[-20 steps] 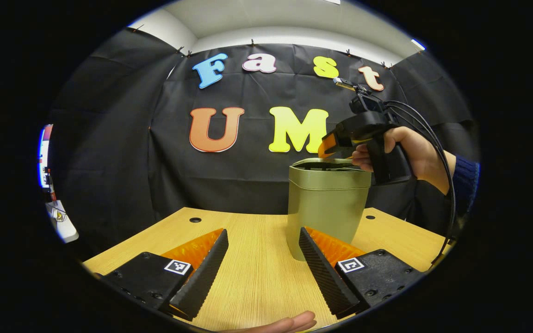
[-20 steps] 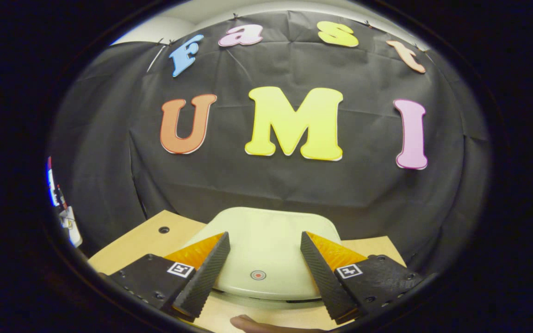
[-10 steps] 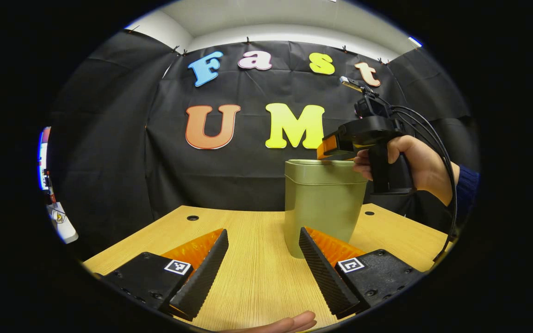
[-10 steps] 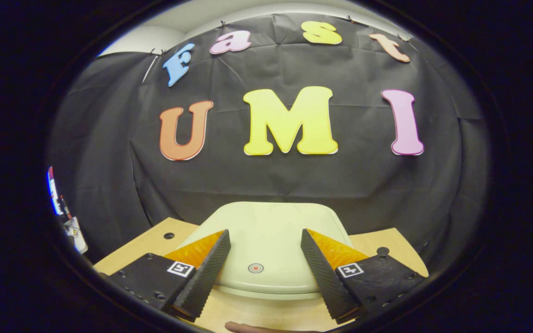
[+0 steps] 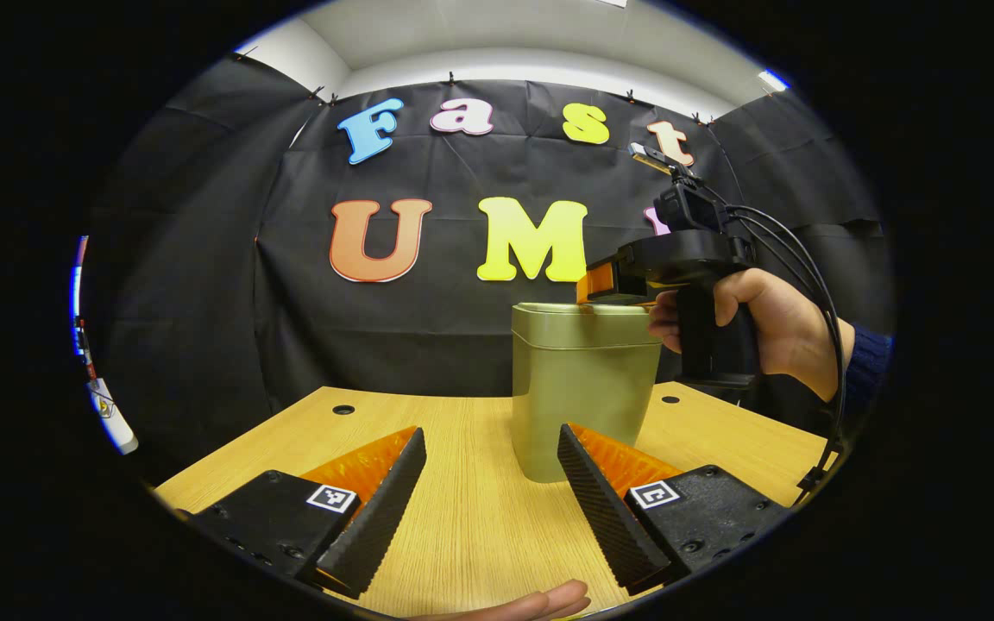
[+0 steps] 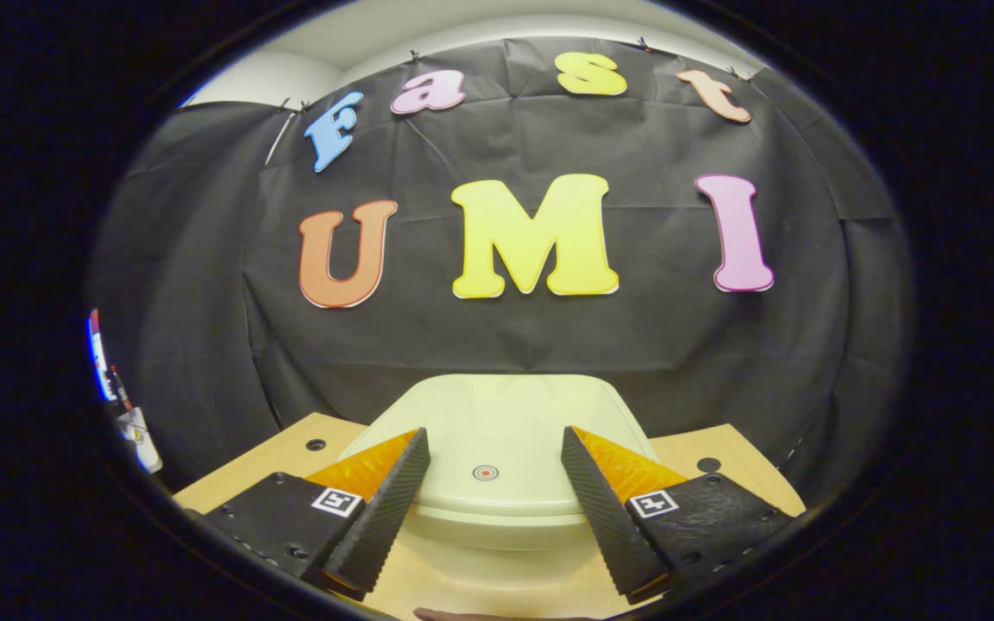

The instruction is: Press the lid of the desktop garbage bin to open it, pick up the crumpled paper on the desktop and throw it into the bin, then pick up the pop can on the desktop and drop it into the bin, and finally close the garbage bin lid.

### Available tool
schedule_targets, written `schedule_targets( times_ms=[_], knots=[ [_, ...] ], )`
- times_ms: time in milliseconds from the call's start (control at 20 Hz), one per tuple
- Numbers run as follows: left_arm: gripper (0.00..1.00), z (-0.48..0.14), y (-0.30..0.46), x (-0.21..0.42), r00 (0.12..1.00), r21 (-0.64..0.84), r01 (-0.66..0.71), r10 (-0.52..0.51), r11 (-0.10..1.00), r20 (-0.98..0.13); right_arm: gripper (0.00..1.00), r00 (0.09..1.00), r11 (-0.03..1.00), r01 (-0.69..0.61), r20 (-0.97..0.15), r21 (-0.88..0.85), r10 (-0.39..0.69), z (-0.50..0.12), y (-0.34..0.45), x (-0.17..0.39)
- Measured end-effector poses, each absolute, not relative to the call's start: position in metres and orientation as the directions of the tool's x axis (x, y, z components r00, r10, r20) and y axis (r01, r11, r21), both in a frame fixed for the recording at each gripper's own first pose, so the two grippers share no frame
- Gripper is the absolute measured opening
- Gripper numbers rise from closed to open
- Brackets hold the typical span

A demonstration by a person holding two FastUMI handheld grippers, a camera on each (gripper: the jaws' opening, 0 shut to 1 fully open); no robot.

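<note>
On a wooden table (image 5: 462, 509) in the booth, we hold our left gripper (image 5: 490, 509) low over the near edge, its jaws spread wide with nothing between them. Just beyond its right-hand finger stands the bin (image 5: 581, 392), an olive tub upright on the table, its lid (image 5: 588, 309) lying flat and closed on top. Further right in the left gripper view, our right gripper (image 5: 594, 285) reaches over the bin's top from the side, gripped by a hand (image 5: 764, 319) in a dark sleeve (image 5: 868, 358), cables trailing from its rear; from this angle we cannot tell how its jaws stand. In the right gripper view, the gripper's own fingers are wide apart and grasp nothing, poised just above the pale lid, whose small red button (image 6: 485, 472) sits between them. The table shows to either side of the bin, with a round hole (image 6: 316, 444) in it at left. A fingertip (image 5: 540, 601) edges in along the bottom of the left gripper view.
</note>
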State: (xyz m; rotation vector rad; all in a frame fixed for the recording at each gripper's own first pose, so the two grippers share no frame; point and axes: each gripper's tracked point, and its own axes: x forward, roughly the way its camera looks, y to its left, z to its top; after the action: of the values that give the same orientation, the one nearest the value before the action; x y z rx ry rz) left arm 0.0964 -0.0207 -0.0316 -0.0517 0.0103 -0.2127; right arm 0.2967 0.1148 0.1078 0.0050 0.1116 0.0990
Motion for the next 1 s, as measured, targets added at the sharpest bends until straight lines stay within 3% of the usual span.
schedule_targets(
  times_ms=[550, 1000],
  knots=[
    [0.99, -0.041, -0.030, 0.097, 0.972, -0.058, 0.230, -0.233, 0.971, -0.041, 0.99, 0.990, 0.990, -0.142, 0.003, 0.018, 0.142, 0.104, 0.116, 0.291],
    [0.99, -0.043, -0.028, 0.099, 0.975, -0.051, 0.216, -0.219, 0.975, -0.047, 0.98, 0.993, 0.993, -0.114, 0.015, -0.013, 0.115, 0.102, 0.116, 0.290]
  ],
)
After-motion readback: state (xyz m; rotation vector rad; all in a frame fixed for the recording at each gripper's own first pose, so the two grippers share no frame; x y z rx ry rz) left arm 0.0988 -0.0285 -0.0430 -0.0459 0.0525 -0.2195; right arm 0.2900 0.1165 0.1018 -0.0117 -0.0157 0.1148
